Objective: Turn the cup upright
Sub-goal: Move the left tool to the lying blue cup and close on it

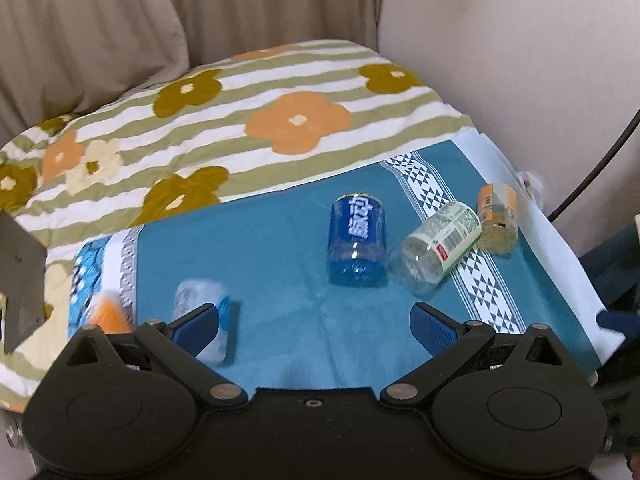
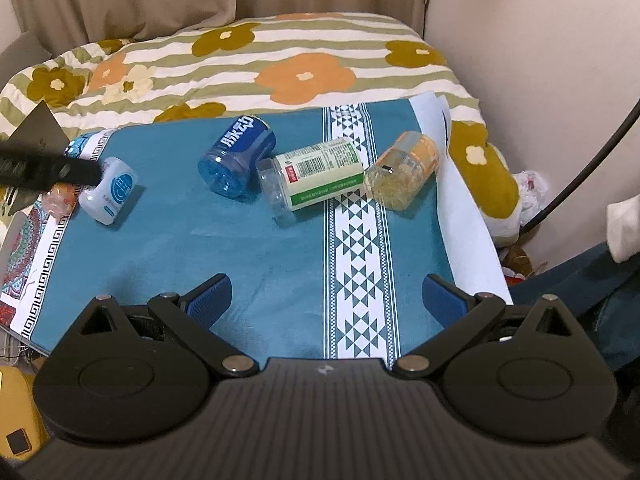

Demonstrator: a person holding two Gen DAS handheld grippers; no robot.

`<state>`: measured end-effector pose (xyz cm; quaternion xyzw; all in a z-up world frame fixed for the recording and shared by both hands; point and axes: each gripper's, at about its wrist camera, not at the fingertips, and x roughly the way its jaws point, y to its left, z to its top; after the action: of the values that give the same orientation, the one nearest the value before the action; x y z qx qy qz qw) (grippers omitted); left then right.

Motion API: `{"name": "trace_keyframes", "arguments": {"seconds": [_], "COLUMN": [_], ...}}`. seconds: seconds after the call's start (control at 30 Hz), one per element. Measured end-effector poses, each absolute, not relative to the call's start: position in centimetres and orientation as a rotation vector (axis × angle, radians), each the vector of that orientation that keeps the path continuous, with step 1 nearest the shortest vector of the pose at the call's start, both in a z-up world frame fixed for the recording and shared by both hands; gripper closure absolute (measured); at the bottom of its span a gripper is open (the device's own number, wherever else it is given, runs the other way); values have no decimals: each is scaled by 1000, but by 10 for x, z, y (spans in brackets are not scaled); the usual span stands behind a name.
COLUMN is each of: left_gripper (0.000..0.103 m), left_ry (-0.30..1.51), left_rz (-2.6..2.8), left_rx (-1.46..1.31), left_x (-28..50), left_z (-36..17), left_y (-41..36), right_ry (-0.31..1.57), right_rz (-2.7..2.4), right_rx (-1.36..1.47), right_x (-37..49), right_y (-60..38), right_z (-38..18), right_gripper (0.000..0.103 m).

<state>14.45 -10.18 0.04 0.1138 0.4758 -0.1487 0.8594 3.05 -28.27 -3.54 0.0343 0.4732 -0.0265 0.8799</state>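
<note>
Four plastic cups lying on their sides on a teal cloth with white geometric bands [image 2: 256, 248], spread over a flower-patterned striped quilt [image 2: 304, 52].

Blue transparent plastic cup with white lettering [image 2: 237, 160] [image 1: 357, 240] on its side near the cloth's far edge, about midway along it. Clear plastic cup with a green-and-white barcode label [image 2: 316, 176] [image 1: 438, 248] tipped over just right of it, apparently touching it. Amber transparent cup with an orange label [image 2: 404, 170] [image 1: 497, 218] on its side toward the far right corner, just beside the barcode cup. Pale white-and-blue cup [image 2: 109, 190] [image 1: 208, 320] toppled at the left edge, well apart from the other three.

Left gripper [image 1: 316, 326]: blue-padded jaws spread wide, nothing between them; left pad overlapping the pale cup in view, contact not determinable. Seen from the right wrist as a dark blurred shape at the cloth's left edge.

Right gripper [image 2: 326, 298]: jaws spread wide, empty, above the near edge of the cloth, well short of all cups.
</note>
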Motion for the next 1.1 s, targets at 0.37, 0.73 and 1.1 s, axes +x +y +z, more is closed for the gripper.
{"name": "trace_keyframes", "arguments": {"seconds": [0.37, 0.73, 1.1], "left_gripper": [0, 7, 34], "left_ry": [1115, 1245, 1367], "left_rz": [-355, -377, -391], "left_rx": [272, 341, 260], "left_x": [236, 287, 307], "left_z": [-43, -99, -127], "left_y": [-155, -186, -185], "right_ry": [1082, 1134, 1163], "right_rz": [-23, 19, 50], "right_rx": [96, 120, 138], "right_x": [59, 86, 102], "right_y": [-305, -317, -322], "right_z": [-82, -112, -128], "right_gripper": [0, 0, 0]}}
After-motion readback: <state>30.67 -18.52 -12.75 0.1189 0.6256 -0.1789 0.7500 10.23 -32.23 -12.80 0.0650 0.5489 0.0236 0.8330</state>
